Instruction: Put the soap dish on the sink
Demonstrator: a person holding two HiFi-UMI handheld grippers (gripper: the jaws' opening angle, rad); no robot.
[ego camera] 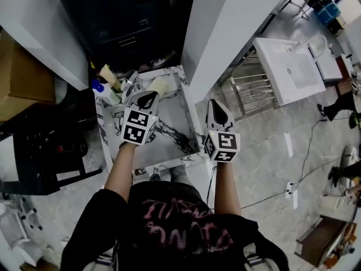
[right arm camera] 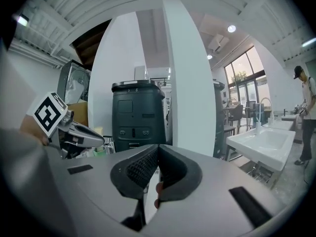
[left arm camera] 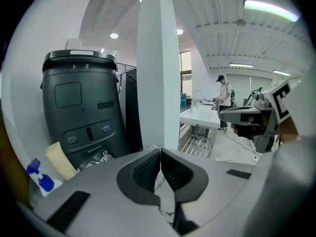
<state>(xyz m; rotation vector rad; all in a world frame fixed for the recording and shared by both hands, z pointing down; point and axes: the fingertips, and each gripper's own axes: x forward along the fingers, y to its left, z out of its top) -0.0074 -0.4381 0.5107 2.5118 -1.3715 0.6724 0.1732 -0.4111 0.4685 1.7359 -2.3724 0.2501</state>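
Observation:
The marble sink point(ego camera: 181, 109) stands below me with its chrome faucet point(ego camera: 131, 83) at the back left. A pale cream object point(ego camera: 159, 84), possibly the soap dish, rests on the sink's back rim; its shape is unclear. My left gripper point(ego camera: 148, 98) hovers over the basin just in front of it, jaws shut and empty point(left arm camera: 160, 154). Over the sink's right edge my right gripper point(ego camera: 218, 109) is held, also shut with nothing between its jaws point(right arm camera: 158, 152). Neither gripper view shows the cream object.
A dark machine point(ego camera: 130, 21) stands behind the sink, a white pillar point(ego camera: 220, 33) to its right. A beige tube point(left arm camera: 59, 159) and a blue spray bottle point(left arm camera: 39, 177) sit at the back left. A white basin point(ego camera: 287, 69) stands far right, with a person point(right arm camera: 306, 107) beside it.

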